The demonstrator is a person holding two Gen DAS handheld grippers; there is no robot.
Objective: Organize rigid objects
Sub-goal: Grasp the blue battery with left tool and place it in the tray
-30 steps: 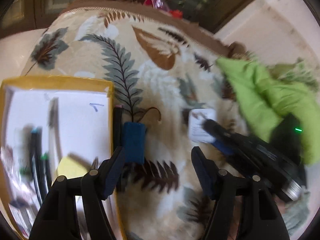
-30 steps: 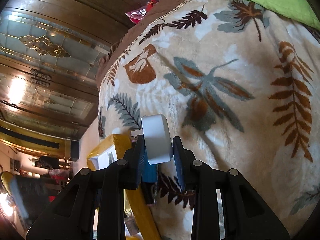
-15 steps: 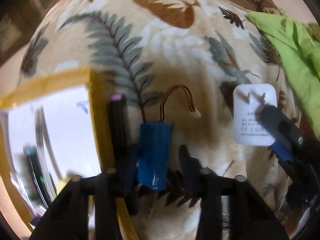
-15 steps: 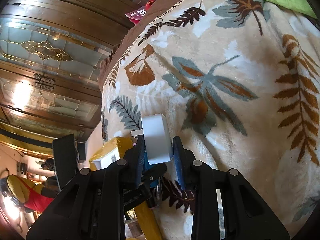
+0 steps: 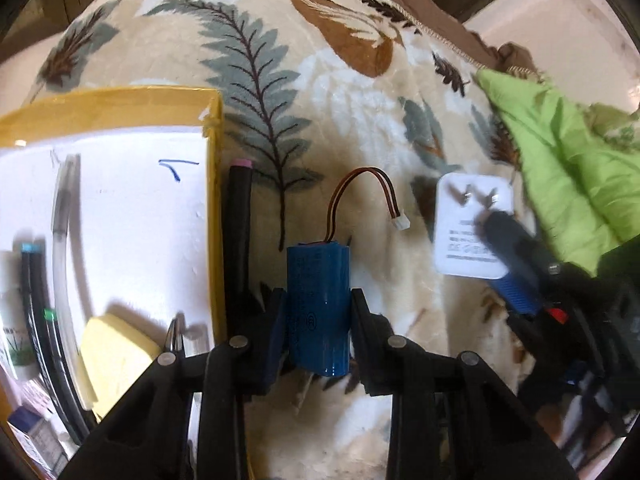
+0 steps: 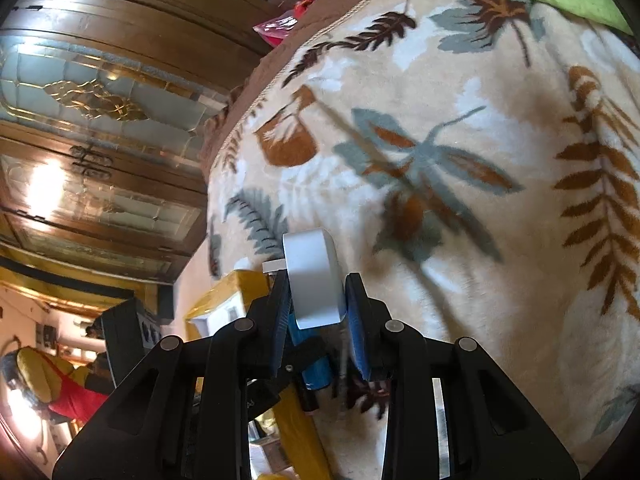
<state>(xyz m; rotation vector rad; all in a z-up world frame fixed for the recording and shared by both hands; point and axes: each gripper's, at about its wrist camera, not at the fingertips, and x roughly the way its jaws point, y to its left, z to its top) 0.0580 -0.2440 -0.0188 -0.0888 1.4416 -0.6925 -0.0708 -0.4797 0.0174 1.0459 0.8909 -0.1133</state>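
A blue battery pack [image 5: 319,304] with a red-brown wire lies on the leaf-patterned blanket [image 5: 320,92]. My left gripper [image 5: 318,312] is shut on it, one finger on each side. My right gripper [image 6: 316,300] is shut on a white plug adapter [image 6: 314,280], held just above the blanket. The adapter [image 5: 472,228] shows to the right in the left wrist view, prongs up. A black marker [image 5: 238,232] with a pink end lies against the yellow box [image 5: 214,184]. The blue pack also shows below the adapter in the right wrist view [image 6: 316,372].
The yellow box holds white paper, black pens [image 5: 36,320], a clear tube and a yellow sponge [image 5: 116,360]. A green cloth [image 5: 568,168] lies at the right on the blanket. A wooden cabinet with glass doors [image 6: 100,140] stands beyond the bed edge.
My left gripper moved forward over the blue battery pack and closed on it. My right gripper kept holding the white adapter with little movement.
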